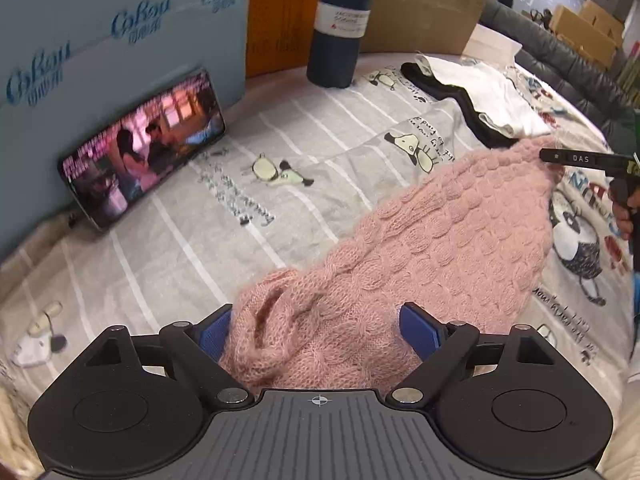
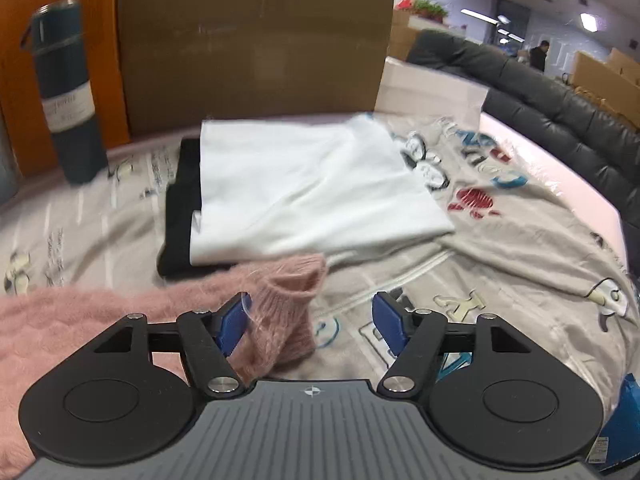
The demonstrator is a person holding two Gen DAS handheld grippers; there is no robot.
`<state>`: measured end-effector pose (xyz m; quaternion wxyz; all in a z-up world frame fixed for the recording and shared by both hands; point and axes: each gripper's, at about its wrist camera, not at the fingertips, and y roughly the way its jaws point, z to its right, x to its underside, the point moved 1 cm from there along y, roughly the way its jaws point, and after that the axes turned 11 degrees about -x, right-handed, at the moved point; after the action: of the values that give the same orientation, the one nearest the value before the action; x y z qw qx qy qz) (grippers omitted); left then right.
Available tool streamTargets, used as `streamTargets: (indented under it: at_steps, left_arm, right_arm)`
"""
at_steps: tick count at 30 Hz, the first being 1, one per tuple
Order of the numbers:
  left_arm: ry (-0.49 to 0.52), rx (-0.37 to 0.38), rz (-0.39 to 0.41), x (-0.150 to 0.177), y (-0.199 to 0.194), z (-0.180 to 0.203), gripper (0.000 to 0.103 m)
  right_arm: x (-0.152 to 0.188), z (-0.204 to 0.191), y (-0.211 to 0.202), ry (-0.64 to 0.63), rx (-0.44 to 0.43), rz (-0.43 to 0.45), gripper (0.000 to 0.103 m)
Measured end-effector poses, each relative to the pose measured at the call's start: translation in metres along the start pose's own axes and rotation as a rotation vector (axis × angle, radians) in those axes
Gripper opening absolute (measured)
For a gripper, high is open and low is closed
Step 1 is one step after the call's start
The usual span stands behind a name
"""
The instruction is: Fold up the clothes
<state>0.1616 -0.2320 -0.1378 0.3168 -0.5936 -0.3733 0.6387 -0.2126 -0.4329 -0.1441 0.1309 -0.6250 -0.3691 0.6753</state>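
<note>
The pink sweater (image 1: 420,248) is lying on the bed sheet (image 1: 200,220) near the folded white shirt (image 2: 312,184), both the left gripper (image 1: 316,332) and right gripper (image 2: 312,324) spreading wide, pinching nothing.

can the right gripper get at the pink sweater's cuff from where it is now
Probably yes: the right gripper is open, and the pink sweater's cuff lies between its jaws beside the left pad, nothing covering it.
</note>
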Motion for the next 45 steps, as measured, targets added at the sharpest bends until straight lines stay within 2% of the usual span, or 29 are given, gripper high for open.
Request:
streamTargets:
  at_steps: [3,4,5,6,8,11,16,21,24,30,32,34,40,42,45]
  left_arm:
    - [0.007,0.003,0.015,0.002,-0.003,-0.002,0.063]
    - [0.014,0.003,0.025,0.002,-0.005,-0.001,0.052]
    - [0.020,0.003,0.035,0.004,-0.008,-0.001,0.045]
    - [0.026,0.000,0.045,0.005,-0.010,0.000,0.042]
    - [0.044,-0.015,0.068,0.010,-0.015,0.003,0.029]
    - [0.079,-0.038,0.107,0.017,-0.025,0.009,0.018]
    - [0.139,-0.082,0.145,0.029,-0.035,0.021,0.015]
    - [0.173,-0.081,0.178,0.038,-0.049,0.037,0.015]
    - [0.209,-0.068,0.175,0.046,-0.055,0.052,0.015]
    - [0.225,-0.067,0.155,0.054,-0.054,0.064,0.015]
    - [0.218,-0.074,0.148,0.055,-0.051,0.063,0.015]
    - [0.215,-0.086,0.146,0.056,-0.049,0.063,0.016]
    - [0.222,-0.115,0.140,0.053,-0.044,0.064,0.022]
    - [0.224,-0.115,0.140,0.051,-0.042,0.065,0.028]
    - [0.229,-0.115,0.147,0.047,-0.041,0.067,0.050]
  right_arm:
    - [-0.008,-0.019,-0.016,-0.034,-0.073,0.059,0.067]
    - [-0.011,-0.027,-0.021,-0.047,-0.107,0.075,0.069]
    - [-0.014,-0.038,-0.023,-0.058,-0.156,0.072,0.070]
    - [-0.017,-0.048,-0.026,-0.068,-0.206,0.069,0.071]
    - [-0.023,-0.069,-0.027,-0.103,-0.320,0.051,0.076]
    - [-0.021,-0.107,-0.025,-0.257,-0.485,-0.004,0.084]
    - [-0.013,-0.158,-0.020,-0.599,-0.662,-0.071,0.087]
    - [-0.008,-0.186,-0.011,-0.873,-0.729,-0.055,0.087]
    - [0.000,-0.197,-0.004,-0.962,-0.769,-0.058,0.087]
    - [0.010,-0.211,0.002,-1.050,-0.820,-0.039,0.086]
    - [0.011,-0.213,0.004,-1.051,-0.844,-0.046,0.076]
    - [0.011,-0.213,0.007,-1.029,-0.870,-0.064,0.048]
    - [0.013,-0.215,0.014,-0.999,-0.913,-0.111,0.037]
    - [0.013,-0.216,0.014,-0.998,-0.916,-0.116,0.034]
    - [0.015,-0.216,0.016,-0.998,-0.924,-0.127,0.026]
